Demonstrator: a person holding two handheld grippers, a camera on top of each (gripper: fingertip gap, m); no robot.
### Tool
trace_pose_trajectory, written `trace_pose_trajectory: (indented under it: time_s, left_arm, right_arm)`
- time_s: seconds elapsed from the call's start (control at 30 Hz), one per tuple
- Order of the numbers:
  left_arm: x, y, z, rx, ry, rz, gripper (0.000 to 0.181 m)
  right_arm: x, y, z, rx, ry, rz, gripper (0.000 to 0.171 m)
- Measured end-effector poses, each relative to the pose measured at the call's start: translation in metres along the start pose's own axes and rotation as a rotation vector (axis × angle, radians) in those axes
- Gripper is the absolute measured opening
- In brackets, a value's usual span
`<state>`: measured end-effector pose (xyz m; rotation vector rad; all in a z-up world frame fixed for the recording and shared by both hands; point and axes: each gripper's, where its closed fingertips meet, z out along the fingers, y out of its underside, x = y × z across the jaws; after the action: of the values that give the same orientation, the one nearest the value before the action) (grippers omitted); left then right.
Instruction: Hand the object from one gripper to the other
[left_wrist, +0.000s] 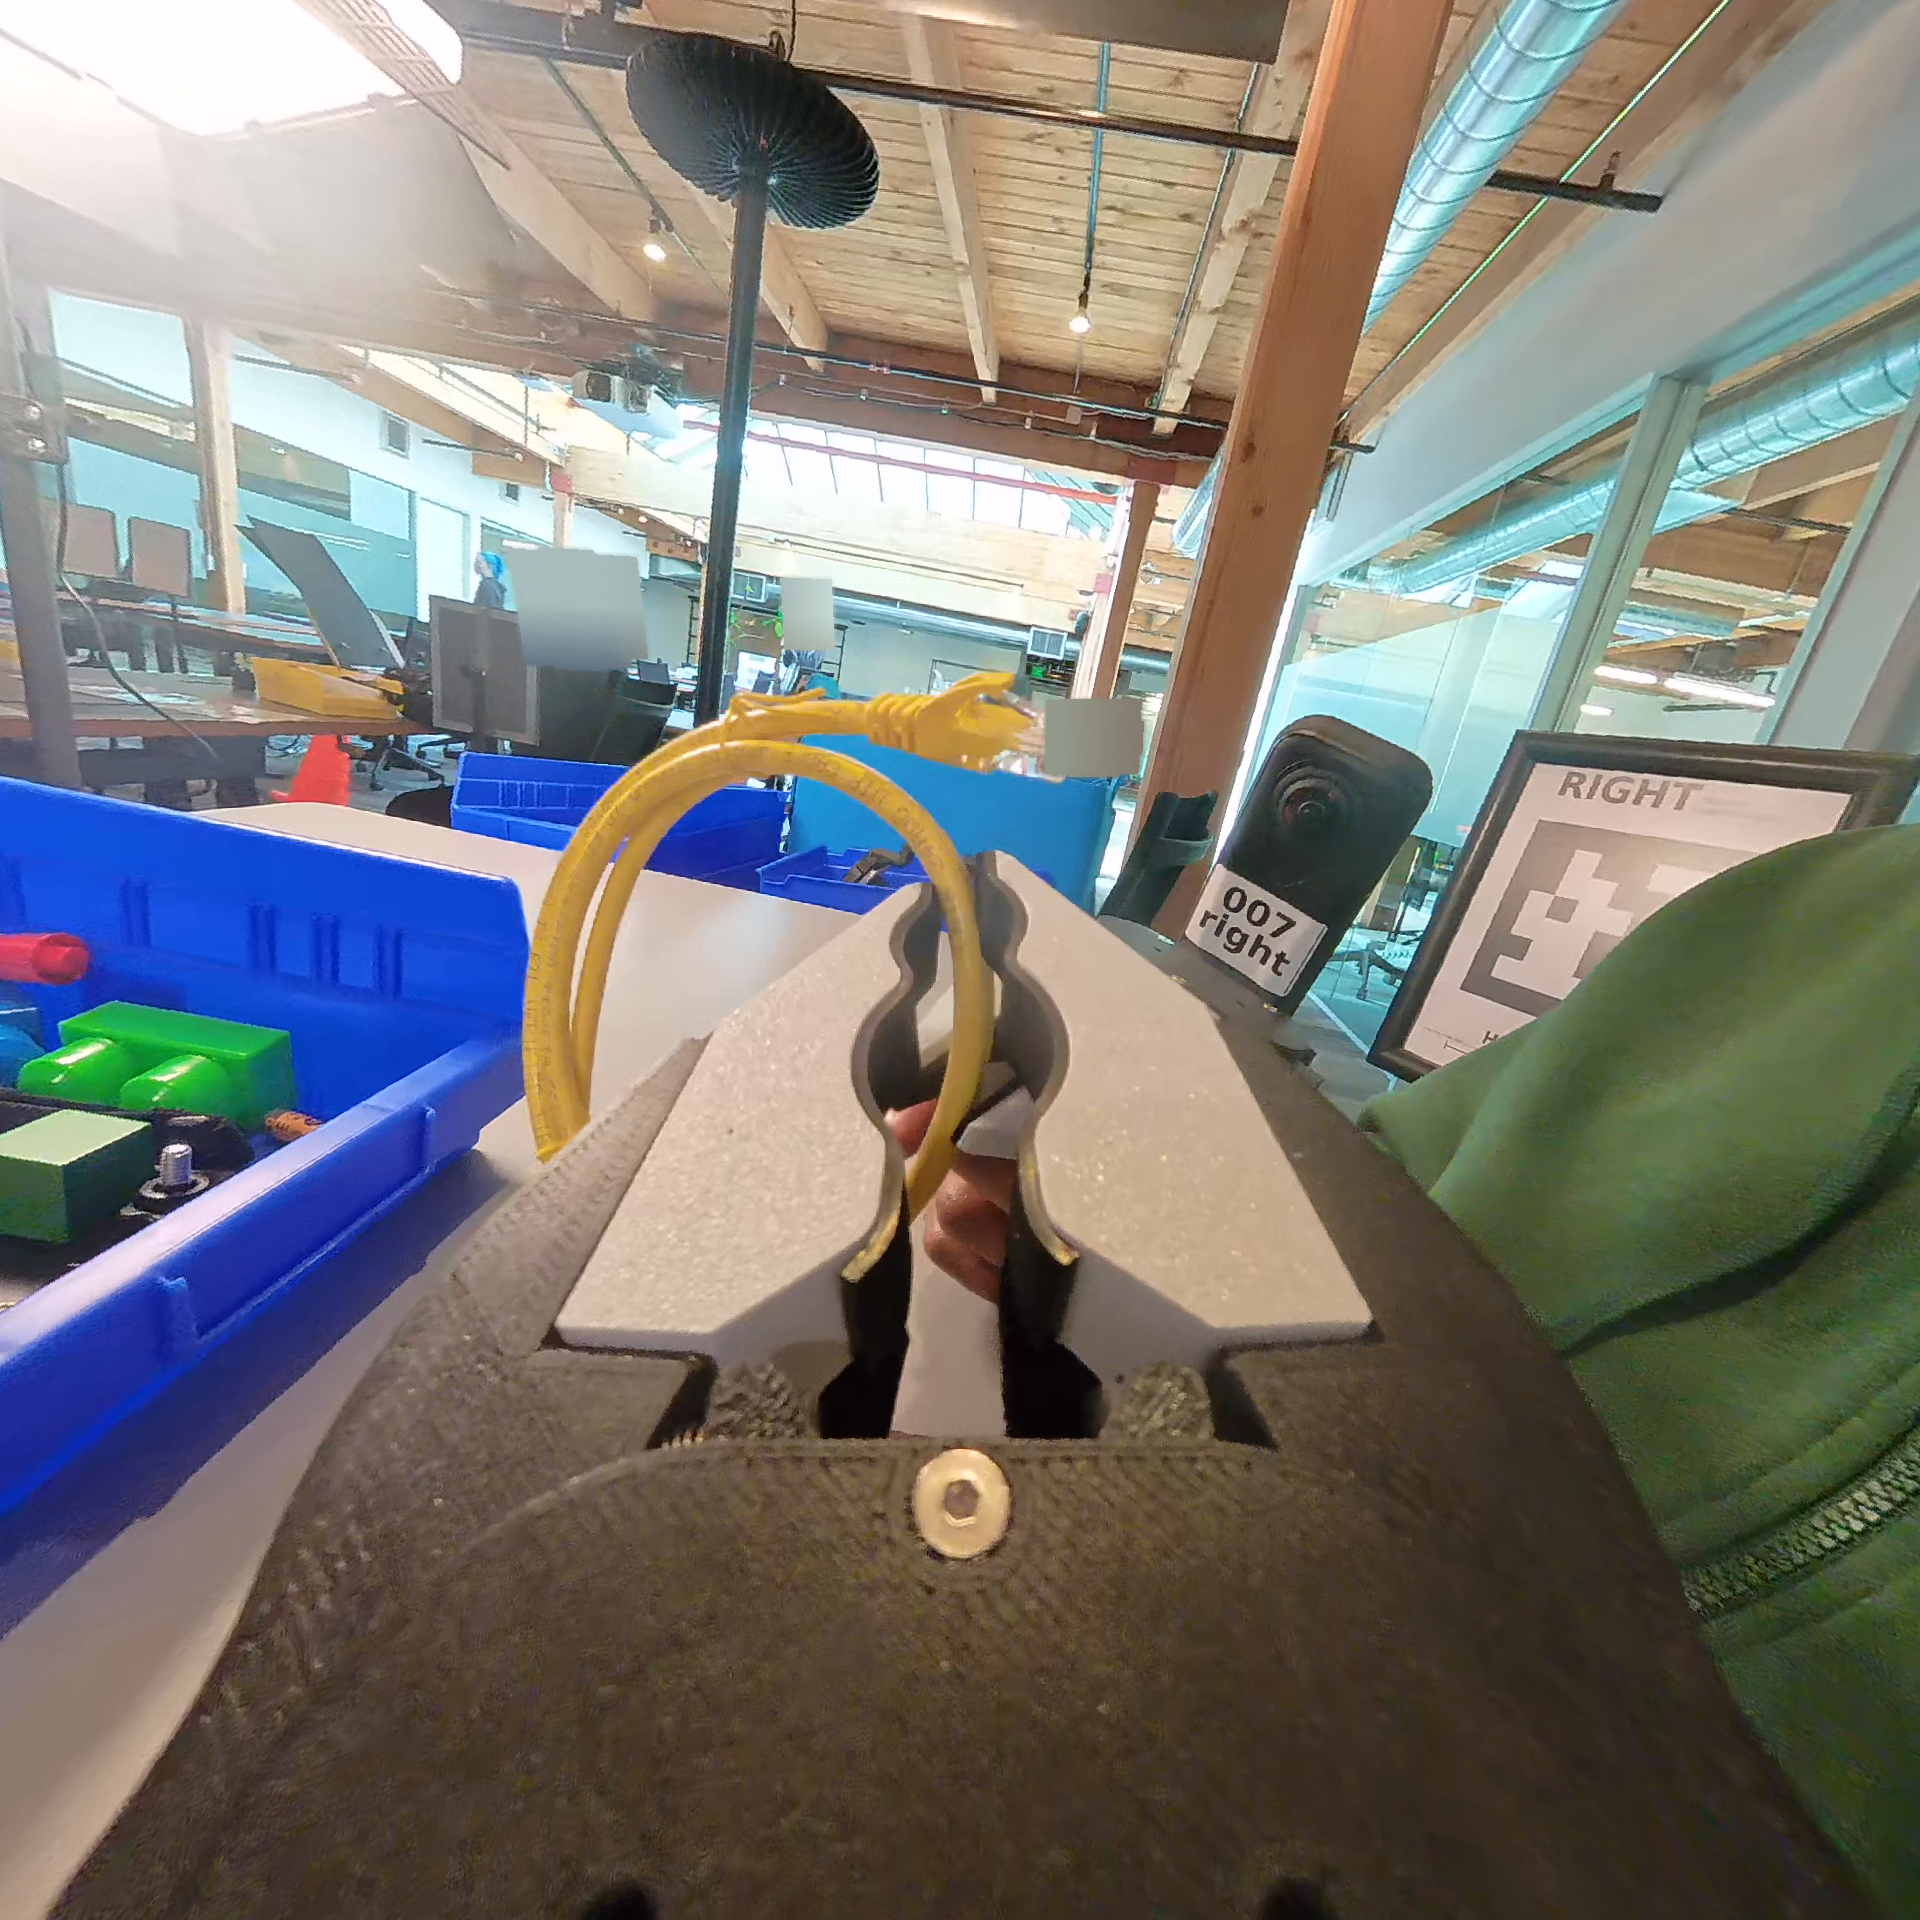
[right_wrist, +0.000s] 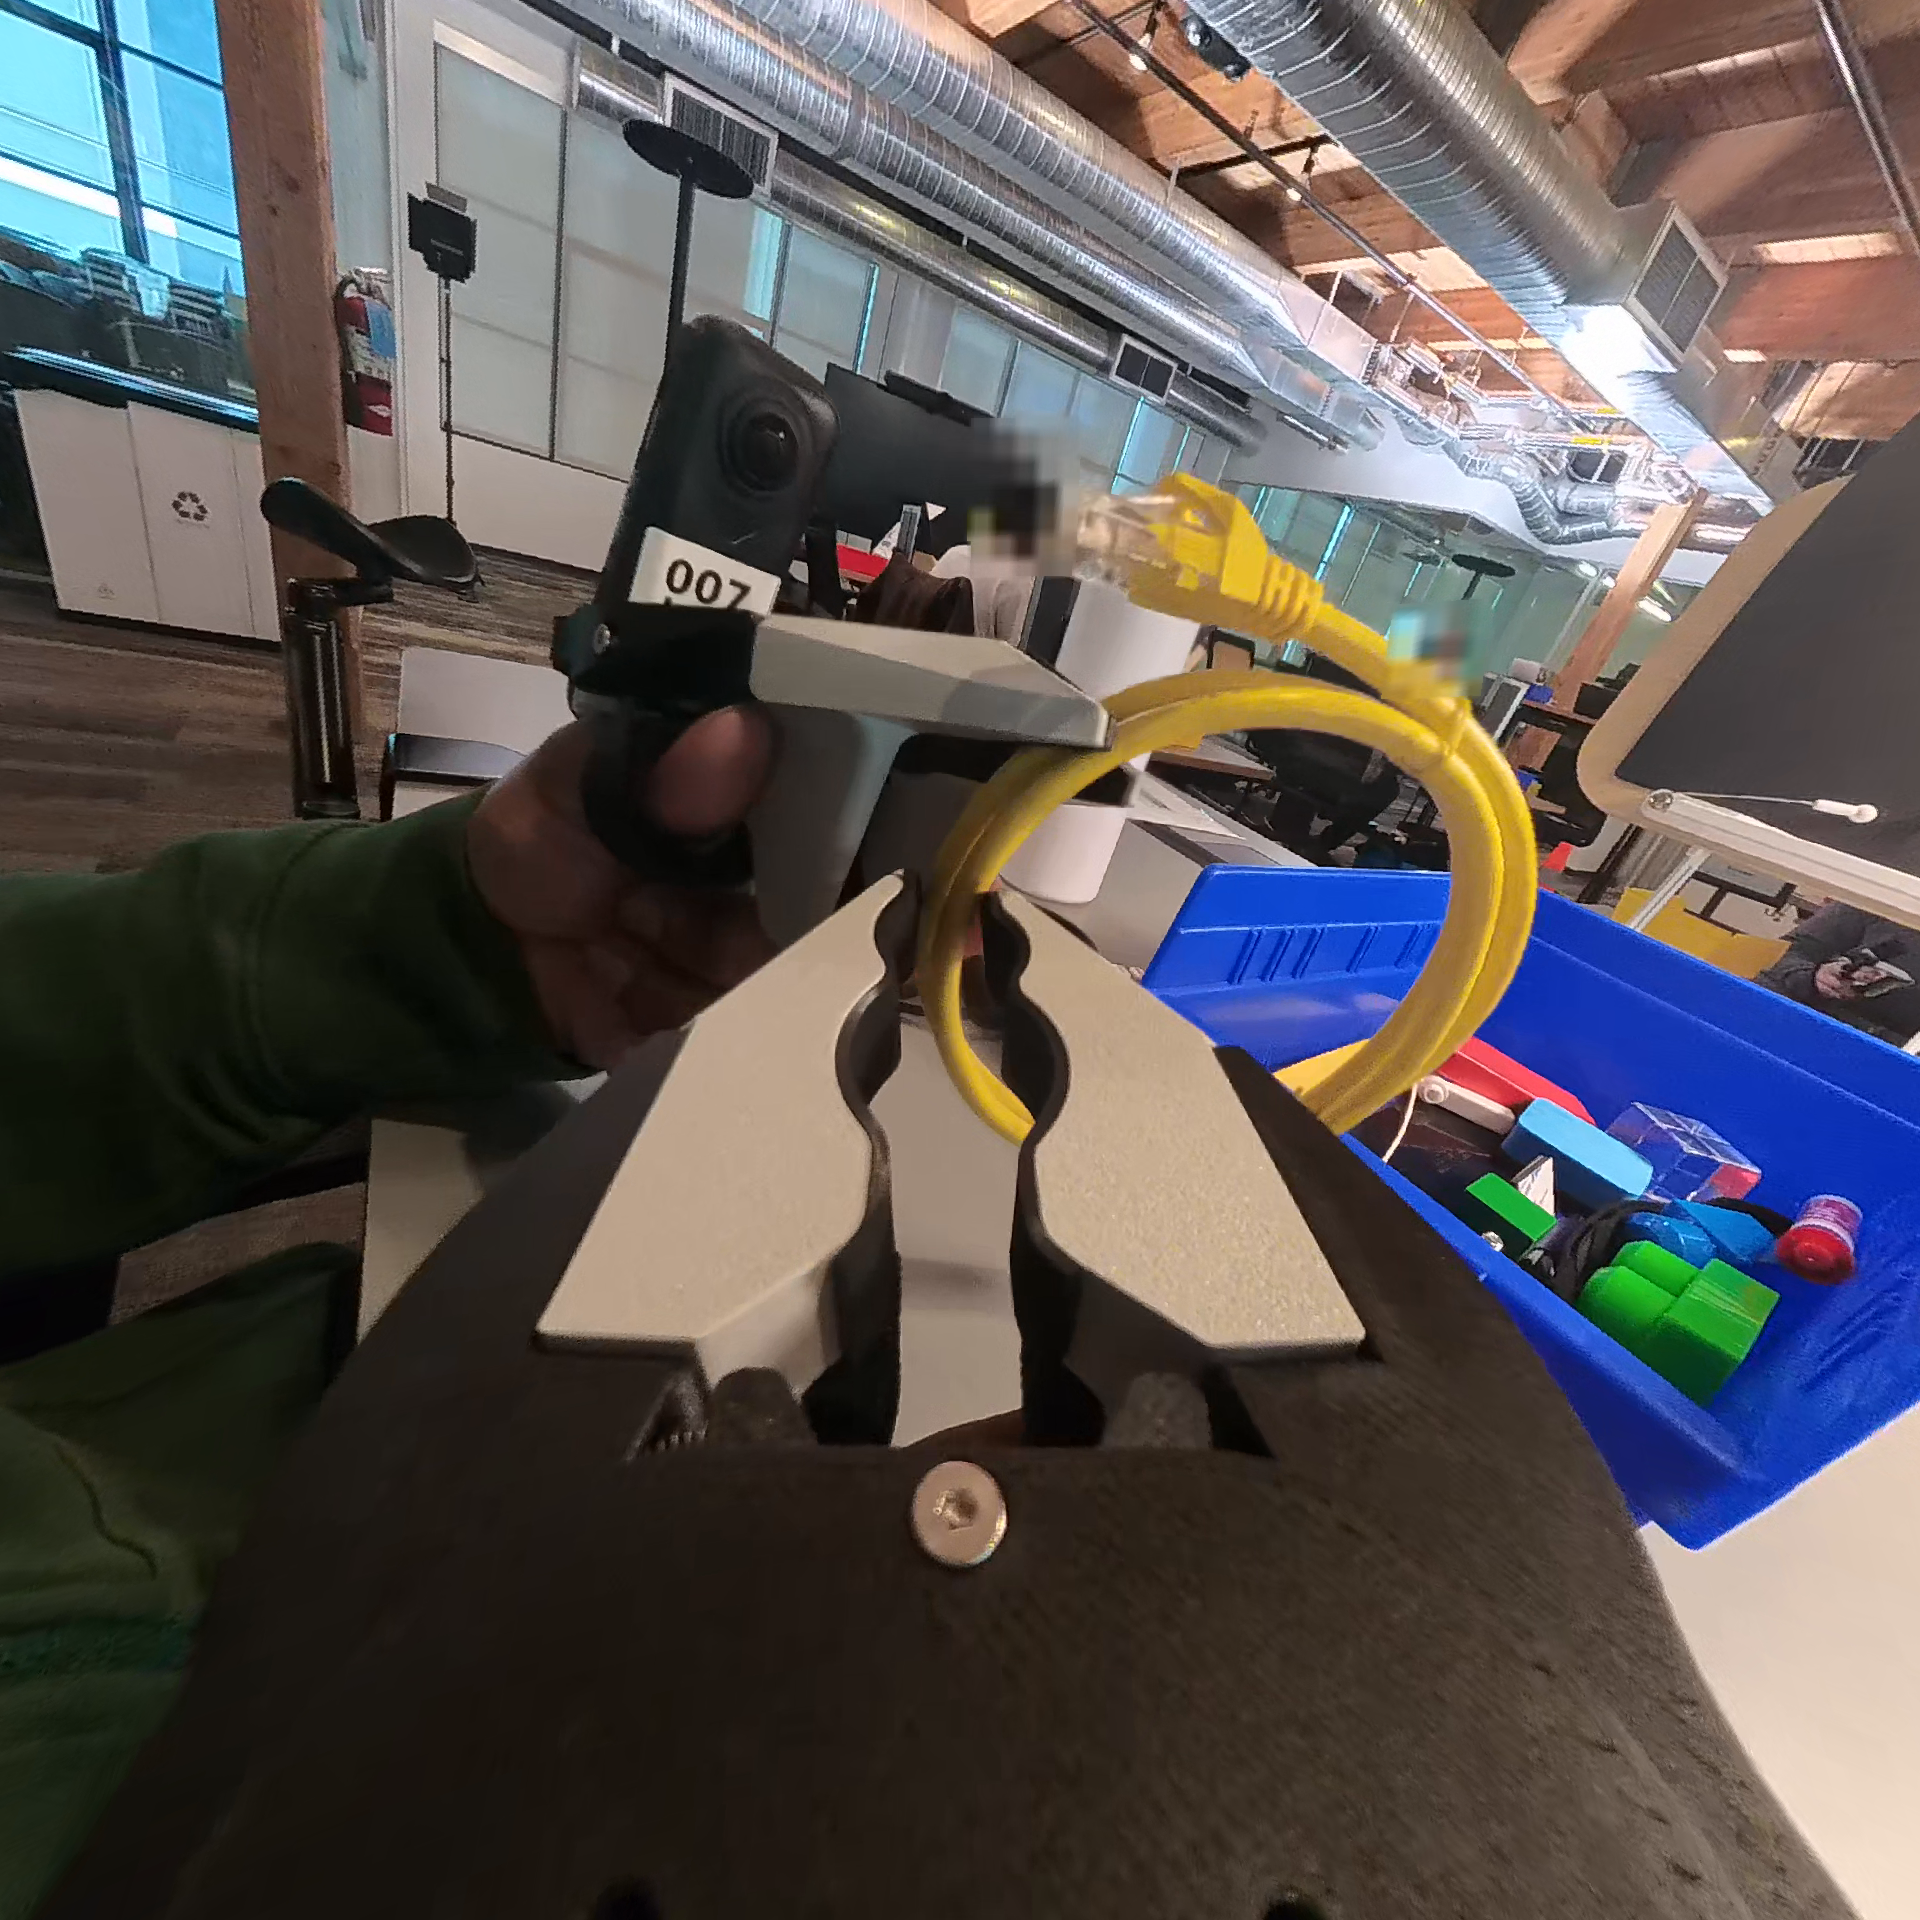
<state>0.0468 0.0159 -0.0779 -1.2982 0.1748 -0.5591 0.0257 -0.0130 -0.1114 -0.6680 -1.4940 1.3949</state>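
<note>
The left gripper (left_wrist: 961, 883) fills the near field of its own view, its grey fingers (left_wrist: 790, 1122) drawn close together at the tips with the yellow cable (left_wrist: 582, 935) passing between them; the strand is pinched at the tip. In the right wrist view the right gripper (right_wrist: 951, 904) likewise has its jaws narrowed on the same cable (right_wrist: 1475, 831), a strand running through the tip gap and down the slot. The coiled cable thus hangs in the air between both grippers, above the near edge of the tabletop (left_wrist: 686, 935), its loop upright and its clear-tipped connector (right_wrist: 1153, 540) pointing away at the top. A hand (right_wrist: 623, 883) in a green sleeve (right_wrist: 208, 1039) holds the left gripper's handle. Beyond, a blue bin (right_wrist: 1683, 1018) sits on the tabletop holding green blocks (right_wrist: 1683, 1320), a blue block (right_wrist: 1569, 1143) and a red piece (right_wrist: 1818, 1236). More blue bins (left_wrist: 613, 810) stand toward the far edge.
</note>
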Motion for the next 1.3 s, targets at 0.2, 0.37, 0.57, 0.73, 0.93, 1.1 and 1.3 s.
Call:
trace_pose_trajectory:
  time_s: [0.2, 0.37, 0.57, 0.73, 0.93, 1.1, 1.3]
  left_arm:
    - [-0.008, -0.005, -0.001, 0.031, -0.045, -0.011, 0.012]
    - [-0.008, -0.011, -0.004, 0.072, -0.038, -0.034, 0.017]
    - [-0.007, -0.007, -0.002, 0.046, -0.036, -0.02, 0.02]
    - [-0.001, 0.001, 0.001, 0.001, -0.012, 0.0, 0.02]
    - [-0.001, 0.009, 0.004, -0.042, -0.014, 0.012, 0.024]
    - [-0.001, 0.014, 0.006, -0.072, -0.017, 0.02, 0.024]
    - [0.001, 0.019, 0.007, -0.106, -0.01, 0.034, 0.015]
  right_arm:
    - [0.005, -0.003, -0.001, 0.015, 0.001, 0.055, 0.007]
    - [0.017, -0.013, -0.007, 0.083, -0.008, 0.208, 0.007]
    - [0.03, -0.026, -0.017, 0.188, -0.034, 0.386, 0.007]
    - [0.035, -0.027, -0.019, 0.207, -0.027, 0.427, 0.007]
    - [0.036, -0.028, -0.019, 0.22, -0.038, 0.45, 0.007]
    - [0.035, -0.029, -0.019, 0.225, -0.048, 0.456, 0.007]
    - [0.033, -0.029, -0.018, 0.222, -0.061, 0.455, 0.007]
